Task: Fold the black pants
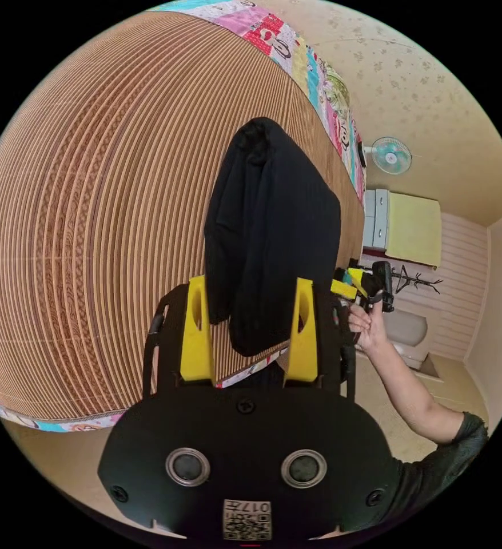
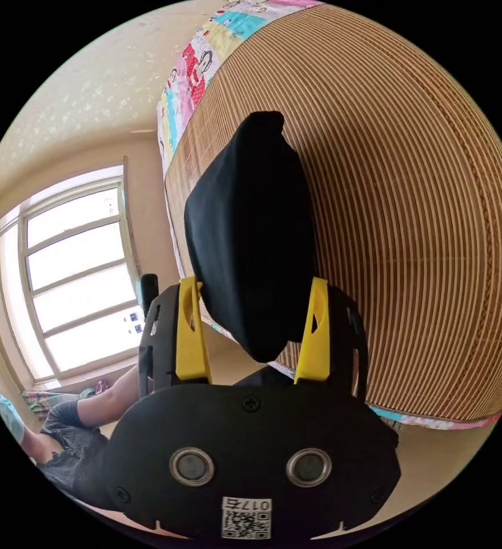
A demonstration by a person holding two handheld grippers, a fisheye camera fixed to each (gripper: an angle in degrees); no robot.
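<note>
Both hand-held grippers stand with their yellow jaws spread wide and nothing pinched between them. Seen from the left gripper view, the left hand-held gripper (image 1: 250,320) hovers over the near edge of the bed, and the black pants (image 1: 271,229) lie beyond the jaw tips as a folded, narrow bundle stretching away across the woven mat (image 1: 91,229). The near end of the bundle falls between the 2 jaws in the picture, but neither jaw appears to press on it. The mat is brown with fine ribs, and a colourful patchwork quilt (image 1: 319,80) shows along its far edge and under its near edge.

At the side of that view, a person's hand (image 1: 368,326) grips the right hand-held gripper (image 1: 365,283) just off the bed's edge, with a bare forearm and a dark sleeve behind it. A wall fan (image 1: 391,154) hangs further back.

From the right gripper view, the right hand-held gripper (image 2: 254,329) likewise frames the near end of the black pants (image 2: 251,240), which rest on the mat (image 2: 422,229) close to the bed's edge. A bright window (image 2: 74,286) sits off to the side.
</note>
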